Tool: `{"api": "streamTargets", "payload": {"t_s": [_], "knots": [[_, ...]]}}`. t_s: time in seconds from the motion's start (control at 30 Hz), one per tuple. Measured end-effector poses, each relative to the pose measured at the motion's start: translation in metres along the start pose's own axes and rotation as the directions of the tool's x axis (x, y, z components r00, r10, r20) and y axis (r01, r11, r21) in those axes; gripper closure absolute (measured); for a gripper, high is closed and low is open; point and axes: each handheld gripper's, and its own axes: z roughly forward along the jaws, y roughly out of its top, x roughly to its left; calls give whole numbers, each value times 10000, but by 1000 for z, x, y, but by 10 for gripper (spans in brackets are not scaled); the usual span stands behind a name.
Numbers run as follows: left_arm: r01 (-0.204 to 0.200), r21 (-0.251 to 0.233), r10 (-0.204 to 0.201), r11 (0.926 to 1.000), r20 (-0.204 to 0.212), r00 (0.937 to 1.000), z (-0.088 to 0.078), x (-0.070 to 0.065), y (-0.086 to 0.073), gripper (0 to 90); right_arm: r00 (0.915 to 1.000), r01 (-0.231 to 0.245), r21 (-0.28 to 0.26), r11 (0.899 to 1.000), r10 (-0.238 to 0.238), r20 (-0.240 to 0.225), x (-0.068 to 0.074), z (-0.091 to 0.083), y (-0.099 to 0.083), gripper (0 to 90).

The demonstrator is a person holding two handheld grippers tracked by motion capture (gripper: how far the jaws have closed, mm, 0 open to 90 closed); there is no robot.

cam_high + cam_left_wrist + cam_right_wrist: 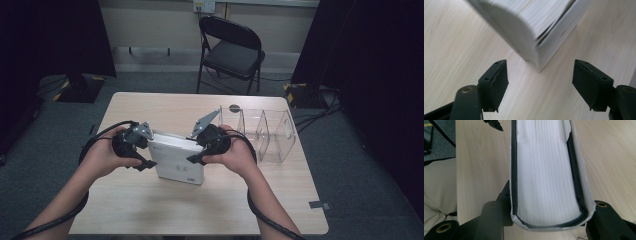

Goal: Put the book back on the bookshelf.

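Note:
A thick white book lies on the wooden table between my two grippers. In the right gripper view its page edge runs straight away from the camera. My right gripper is shut on it, one black jaw against each cover. From the right in the high view, the right gripper holds the book's side. My left gripper sits at the book's left side. Its jaws stand open, with a corner of the book just ahead of them and only bare table between the pads.
A clear plastic organiser with several compartments lies on the table at the right, close to the right hand. A small dark disc sits behind it. A black folding chair stands beyond the table. Dark curtains hang on both sides.

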Motion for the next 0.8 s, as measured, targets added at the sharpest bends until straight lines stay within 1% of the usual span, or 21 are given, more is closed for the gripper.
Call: {"api": "streamTargets", "payload": {"t_s": [0.03,0.07,0.1,0.17,0.2,0.23,0.27,0.3,0.33,0.37,0.4,0.43,0.47,0.53,0.57,0.6,0.63,0.7,0.73,0.77,0.8], "knots": [[271,-186,-268,9995,149,9995,0,0,-3,282,10000,-64,122,9999,64,2,1,0,1,503],[230,-240,-223,9994,288,9993,0,3,-5,281,10000,-98,204,9997,98,3,0,0,2,502],[320,-372,-305,9988,407,9987,0,4,-7,280,9997,-258,279,9993,258,9,1,0,3,499],[518,-533,-495,9972,434,9978,0,4,-11,277,9988,-480,423,9980,479,29,1,0,5,495],[439,-461,-419,9980,438,9982,0,5,-13,276,9986,-525,479,9975,524,47,2,0,6,492],[446,-483,-425,9978,442,9981,1,4,-14,275,9986,-530,542,9971,530,28,2,0,7,488],[349,-397,-333,9986,399,9986,1,4,-15,274,9980,-628,647,9959,630,1,2,0,9,487],[344,-378,-330,9987,354,9988,3,3,-16,271,9982,-591,720,9957,590,40,2,1,10,485],[208,-270,-199,9994,328,9993,3,4,-17,269,9982,-593,823,9948,593,24,2,1,11,481],[372,-409,-355,9985,407,9985,5,3,-18,269,9979,-651,898,9938,652,17,2,2,13,478],[399,-396,-383,9984,410,9984,6,3,-18,266,9975,-712,1027,9922,710,48,2,2,14,476],[411,-401,-392,9984,461,9982,8,2,-19,266,9981,-608,1117,9919,608,31,1,2,15,473],[486,-394,-466,9980,517,9976,10,2,-20,265,9977,-679,1195,9905,680,31,0,2,17,469],[482,-373,-463,9981,494,9977,13,1,-22,258,9971,-759,1236,9894,755,76,1,3,20,458],[444,-337,-427,9984,493,9979,15,1,-23,256,9969,-780,1156,9902,776,81,0,4,22,453],[489,-324,-473,9983,479,9977,16,1,-24,250,9970,-774,1112,9908,768,102,0,5,24,451],[552,-415,-531,9976,512,9973,17,1,-25,246,9974,-726,1135,9909,718,115,1,6,26,451],[613,-480,-589,9970,502,9970,19,0,-26,238,9972,-742,1337,9882,736,99,2,8,31,451],[542,-428,-521,9976,506,9974,19,1,-27,234,9974,-721,1357,9881,722,43,2,10,32,451],[672,-492,-650,9965,464,9968,20,0,-27,231,9976,-693,1370,9881,693,48,1,11,33,454],[672,-485,-648,9966,489,9967,21,0,-28,230,9969,-789,1476,9859,788,63,1,12,35,458]]}}
